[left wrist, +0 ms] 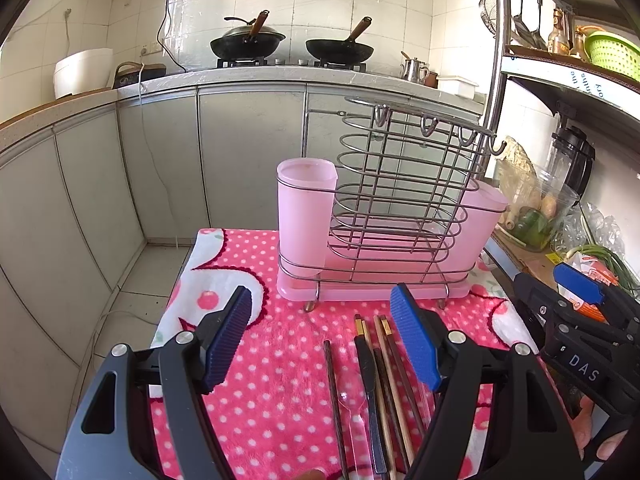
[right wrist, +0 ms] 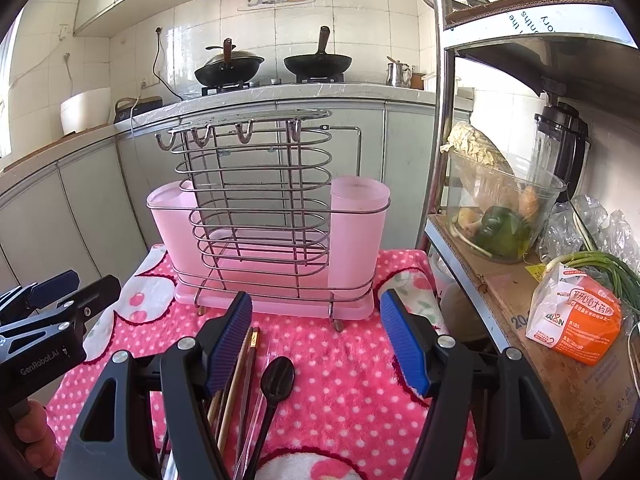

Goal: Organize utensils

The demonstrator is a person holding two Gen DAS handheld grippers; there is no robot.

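Chopsticks (left wrist: 394, 376) lie bunched beside the clear spoon (left wrist: 354, 408); with both tongs (left wrist: 320, 344) (right wrist: 316, 344) released, we risk pinching several together.

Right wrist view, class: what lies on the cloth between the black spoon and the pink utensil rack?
Only bare polka-dot cloth between the black spoon and the pink utensil rack, seen in the right wrist view.

Chopsticks (left wrist: 390, 364), clear spoon (left wrist: 352, 408) and black spoon (right wrist: 276, 376) lie before the empty pink-cupped wire rack (left wrist: 384, 208).
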